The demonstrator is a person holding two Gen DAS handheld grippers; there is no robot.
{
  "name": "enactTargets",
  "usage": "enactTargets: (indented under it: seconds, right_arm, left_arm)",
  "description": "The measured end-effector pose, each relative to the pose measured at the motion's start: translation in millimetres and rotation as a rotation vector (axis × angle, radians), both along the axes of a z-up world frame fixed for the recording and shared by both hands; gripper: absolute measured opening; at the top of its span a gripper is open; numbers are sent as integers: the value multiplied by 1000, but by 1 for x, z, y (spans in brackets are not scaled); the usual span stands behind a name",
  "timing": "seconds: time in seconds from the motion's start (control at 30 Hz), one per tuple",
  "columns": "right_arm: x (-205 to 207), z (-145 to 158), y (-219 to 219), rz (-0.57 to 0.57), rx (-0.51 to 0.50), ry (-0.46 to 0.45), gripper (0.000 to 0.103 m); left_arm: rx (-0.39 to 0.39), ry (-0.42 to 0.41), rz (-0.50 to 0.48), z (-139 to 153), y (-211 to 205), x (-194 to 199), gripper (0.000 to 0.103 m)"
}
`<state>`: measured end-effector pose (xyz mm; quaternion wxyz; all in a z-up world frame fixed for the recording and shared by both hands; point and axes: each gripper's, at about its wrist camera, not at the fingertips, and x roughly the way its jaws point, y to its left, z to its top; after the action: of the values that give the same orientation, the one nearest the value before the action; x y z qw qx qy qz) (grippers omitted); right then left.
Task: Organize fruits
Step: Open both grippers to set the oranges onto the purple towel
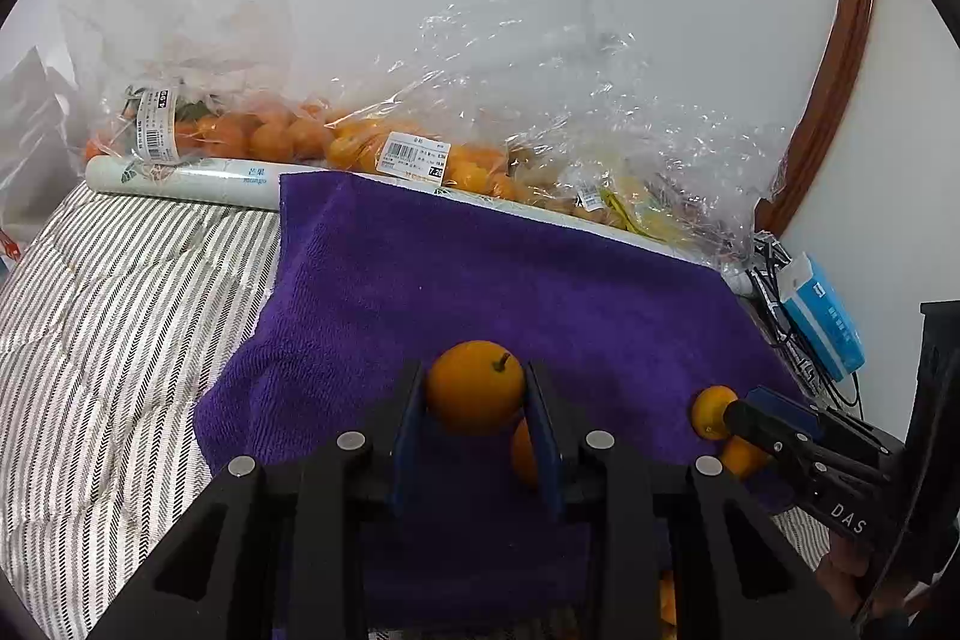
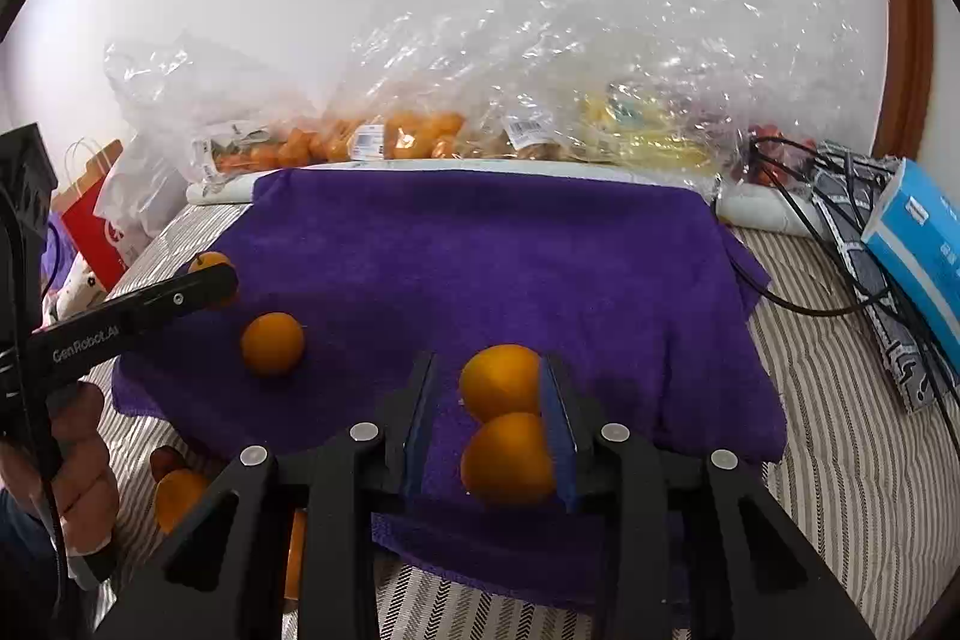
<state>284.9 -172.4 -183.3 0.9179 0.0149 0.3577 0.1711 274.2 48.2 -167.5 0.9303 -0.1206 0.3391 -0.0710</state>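
Clamped on a stemmed orange [image 1: 474, 391] with the left gripper [image 1: 474, 376], pads pressing both sides, just above the purple towel [image 1: 480, 268]. Slack at the right gripper [image 2: 491, 363]: jaws apart around two touching oranges [image 2: 507, 460] lying on the towel, one pad against them, the other clear. Likely to knock the pair apart if closed from here, with room for only one between the pads. Might then roll off the towel's near edge onto the striped cover [image 2: 840, 400]. Could also squirt the stemmed orange out under a hard squeeze, being round and smooth. Further out, a loose orange [image 2: 273, 343] on the towel. All small, glossy, deep yellow-orange, apparently unbruised. At the back, clear bags [image 2: 420, 136] of more fruit against the wall.
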Motion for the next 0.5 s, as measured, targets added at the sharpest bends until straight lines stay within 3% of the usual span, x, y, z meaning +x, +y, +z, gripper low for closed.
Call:
enactTargets:
  seconds: [0.17, 0.3, 0.5]
  right_arm:
    - [-3, 4, -2, 1, 12, -26, 35]
    - [-3, 6, -6, -18, 21, -36, 40]
    - [-9, 13, -8, -34, 28, -66, 45]
  left_arm:
    - [-8, -4, -8, 1, -1, -1, 32]
    - [4, -34, -6, 5, -3, -4, 46]
    - [18, -47, -12, 7, -7, -7, 47]
